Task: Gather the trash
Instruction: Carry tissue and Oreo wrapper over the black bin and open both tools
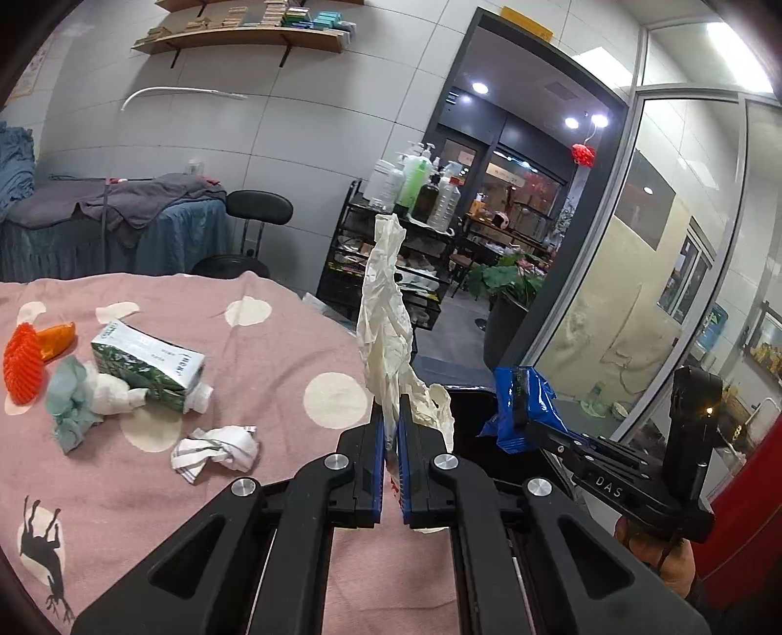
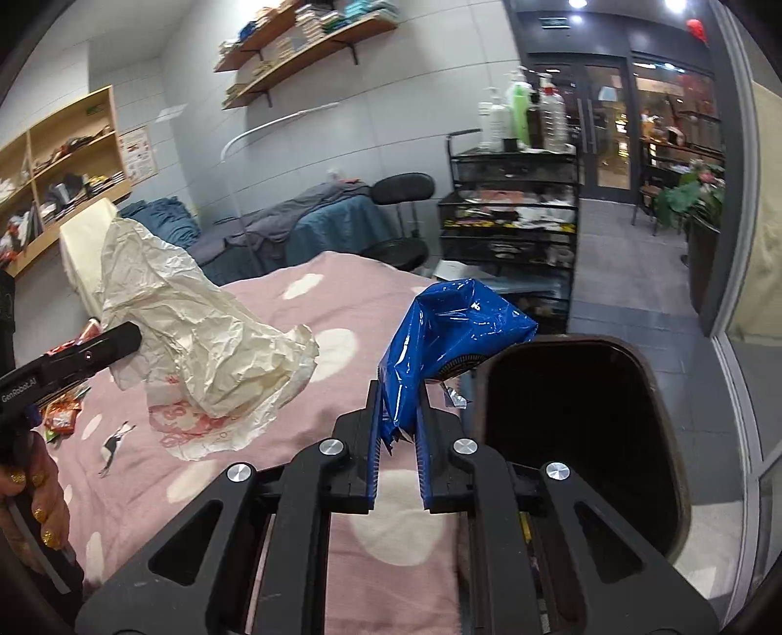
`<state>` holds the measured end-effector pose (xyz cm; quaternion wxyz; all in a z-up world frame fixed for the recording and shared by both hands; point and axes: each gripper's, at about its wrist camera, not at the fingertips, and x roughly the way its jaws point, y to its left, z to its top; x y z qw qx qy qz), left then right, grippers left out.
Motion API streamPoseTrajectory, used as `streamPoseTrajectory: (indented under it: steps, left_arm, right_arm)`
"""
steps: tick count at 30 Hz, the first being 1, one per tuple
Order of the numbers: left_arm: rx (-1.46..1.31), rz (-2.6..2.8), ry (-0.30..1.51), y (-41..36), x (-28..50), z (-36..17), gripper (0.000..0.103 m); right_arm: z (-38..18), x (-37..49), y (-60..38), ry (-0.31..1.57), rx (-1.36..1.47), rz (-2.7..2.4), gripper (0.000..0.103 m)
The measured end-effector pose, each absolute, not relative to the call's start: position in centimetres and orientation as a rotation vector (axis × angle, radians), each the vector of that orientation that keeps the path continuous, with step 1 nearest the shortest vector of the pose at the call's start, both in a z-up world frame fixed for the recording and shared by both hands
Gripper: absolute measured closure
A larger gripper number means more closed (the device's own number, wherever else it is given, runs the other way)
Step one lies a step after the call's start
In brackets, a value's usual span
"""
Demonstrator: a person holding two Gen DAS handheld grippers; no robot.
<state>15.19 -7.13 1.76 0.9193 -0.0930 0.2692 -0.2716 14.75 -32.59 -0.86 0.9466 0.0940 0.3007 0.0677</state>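
My left gripper (image 1: 391, 415) is shut on a crumpled cream paper wrapper (image 1: 386, 312), which stands up from the jaws above the bed's right edge. The same wrapper (image 2: 205, 332) shows at the left of the right wrist view. My right gripper (image 2: 397, 391) is shut on a shiny blue snack packet (image 2: 449, 332), just left of a dark open bin (image 2: 586, 430). In the left wrist view the blue packet (image 1: 518, 405) hangs over the bin (image 1: 469, 425). On the pink spotted bedspread (image 1: 273, 342) lie a green-and-white carton (image 1: 146, 361), a crumpled white paper (image 1: 215, 449), a teal tissue (image 1: 71, 400) and orange items (image 1: 24, 361).
A black wire trolley (image 2: 513, 229) with bottles on top stands beyond the bed, beside a black stool (image 2: 401, 190) and a massage bed with grey covers (image 1: 122, 205). Wall shelves (image 2: 293, 44) hang above. Small colourful wrappers (image 2: 61, 415) lie at the bed's left. A hand (image 2: 34, 513) holds the left gripper's handle.
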Motion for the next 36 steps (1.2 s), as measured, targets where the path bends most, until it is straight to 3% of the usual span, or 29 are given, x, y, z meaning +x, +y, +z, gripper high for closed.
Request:
streamPoseTrajectory:
  steps: [14, 16, 18, 19, 29, 32, 36]
  left_arm:
    - [-0.108, -0.681, 0.603, -14.8, 16.3, 0.5, 0.098]
    - [-0.093, -0.691, 0.614, -15.9, 16.4, 0.1, 0.098]
    - [-0.083, -0.699, 0.625, -16.5, 16.5, -0.2, 0.098]
    - [-0.076, -0.702, 0.631, -16.9, 16.5, -0.4, 0.098]
    - [-0.008, -0.739, 0.667, -20.4, 17.4, -1.5, 0.098]
    - [0.014, -0.753, 0.678, -21.8, 17.8, -1.8, 0.098]
    - [0.042, -0.768, 0.701, -23.5, 18.2, -2.3, 0.098]
  right_arm:
    - [-7.1, 15.0, -39.9, 0.745, 0.291, -0.058, 0.088]
    - [-8.0, 15.3, -40.4, 0.766, 0.305, -0.074, 0.076]
    - [-8.7, 15.4, -40.8, 0.77, 0.323, -0.092, 0.047]
    - [-8.9, 15.4, -41.0, 0.768, 0.33, -0.106, 0.044]
    - [-9.4, 13.7, -42.9, 0.734, 0.354, -0.215, 0.036]
    - [-9.0, 12.7, -43.9, 0.704, 0.373, -0.264, 0.026]
    - [-8.7, 12.1, -44.9, 0.681, 0.397, -0.295, 0.026]
